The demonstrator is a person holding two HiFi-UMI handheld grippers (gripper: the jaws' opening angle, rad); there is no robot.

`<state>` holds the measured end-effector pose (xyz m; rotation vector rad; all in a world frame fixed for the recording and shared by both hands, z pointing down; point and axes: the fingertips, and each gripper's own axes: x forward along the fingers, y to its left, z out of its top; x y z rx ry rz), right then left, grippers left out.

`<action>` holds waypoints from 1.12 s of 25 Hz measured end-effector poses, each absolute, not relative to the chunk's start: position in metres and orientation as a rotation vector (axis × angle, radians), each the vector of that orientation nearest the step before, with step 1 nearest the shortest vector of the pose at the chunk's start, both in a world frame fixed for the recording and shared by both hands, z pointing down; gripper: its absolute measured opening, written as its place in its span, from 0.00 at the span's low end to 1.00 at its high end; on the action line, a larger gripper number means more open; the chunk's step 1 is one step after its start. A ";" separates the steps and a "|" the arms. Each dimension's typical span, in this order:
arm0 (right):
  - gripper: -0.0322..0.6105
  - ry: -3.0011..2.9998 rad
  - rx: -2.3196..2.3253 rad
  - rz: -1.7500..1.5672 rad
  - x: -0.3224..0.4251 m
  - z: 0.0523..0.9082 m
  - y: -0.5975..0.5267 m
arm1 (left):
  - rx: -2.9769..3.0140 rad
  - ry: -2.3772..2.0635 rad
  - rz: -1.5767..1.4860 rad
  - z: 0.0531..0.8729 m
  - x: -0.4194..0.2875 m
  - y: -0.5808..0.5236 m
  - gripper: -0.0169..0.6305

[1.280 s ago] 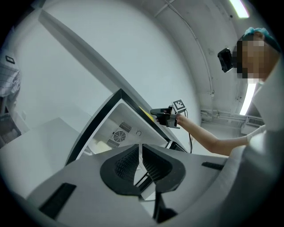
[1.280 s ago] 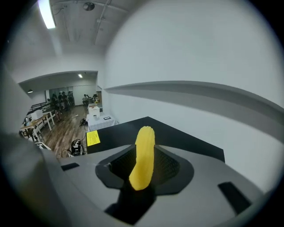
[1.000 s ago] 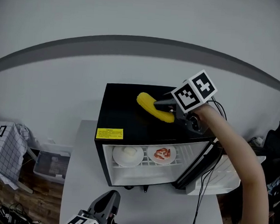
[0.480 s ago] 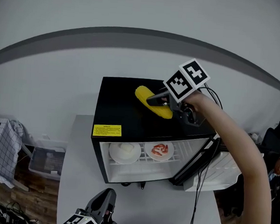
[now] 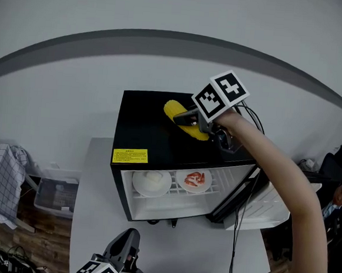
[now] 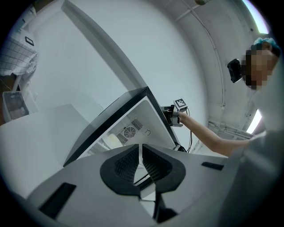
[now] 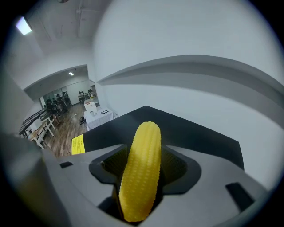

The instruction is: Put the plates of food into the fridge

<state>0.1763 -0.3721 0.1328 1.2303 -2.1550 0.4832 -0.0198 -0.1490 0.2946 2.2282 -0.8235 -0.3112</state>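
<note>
Partly hidden under the front edge of the black mini fridge [image 5: 153,131], two round white plates sit side by side on its upper wire shelf at the centre of the head view. The left plate [image 5: 151,182] carries a pale mound (too washed-out to identify), and the right plate [image 5: 194,179] holds something reddish. The fridge's white-lined door [image 5: 265,208] hangs open toward the right edge. On the fridge's top, upper centre, a yellow corn cob [image 5: 172,109] lies between the jaws of the right gripper [image 5: 187,121]. Those jaws are opening, the pads drawn off the cob, whose near end the gripper masks. The left gripper [image 5: 123,259], cut off at the bottom edge above the white table [image 5: 94,215], has its jaws pressed together on nothing.
</note>
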 end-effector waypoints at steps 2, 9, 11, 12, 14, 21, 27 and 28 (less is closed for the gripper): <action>0.42 -2.167 1.249 0.486 0.177 0.132 -0.372 | 2.227 -0.830 -0.309 0.296 -0.021 -0.149 0.04; 0.40 -2.201 1.300 0.505 0.178 0.130 -0.372 | 2.225 -0.833 -0.309 0.294 -0.020 -0.145 0.04; 0.40 -2.200 1.314 0.493 0.179 0.130 -0.371 | 2.256 -0.843 -0.301 0.291 -0.019 -0.144 0.04; 0.40 -2.201 1.321 0.485 0.180 0.129 -0.370 | 2.281 -0.851 -0.294 0.288 -0.018 -0.144 0.04; 0.40 -2.205 1.331 0.470 0.182 0.127 -0.365 | 2.343 -0.874 -0.270 0.283 -0.016 -0.142 0.04; 0.39 -2.239 1.376 0.481 0.195 0.126 -0.345 | 2.466 -0.925 -0.196 0.276 -0.002 -0.131 0.04; 0.38 -2.341 1.433 0.577 0.208 0.118 -0.324 | 2.487 -0.920 -0.165 0.280 0.003 -0.125 0.04; 0.38 -2.359 1.443 0.593 0.210 0.117 -0.320 | 2.488 -0.919 -0.163 0.280 0.004 -0.125 0.04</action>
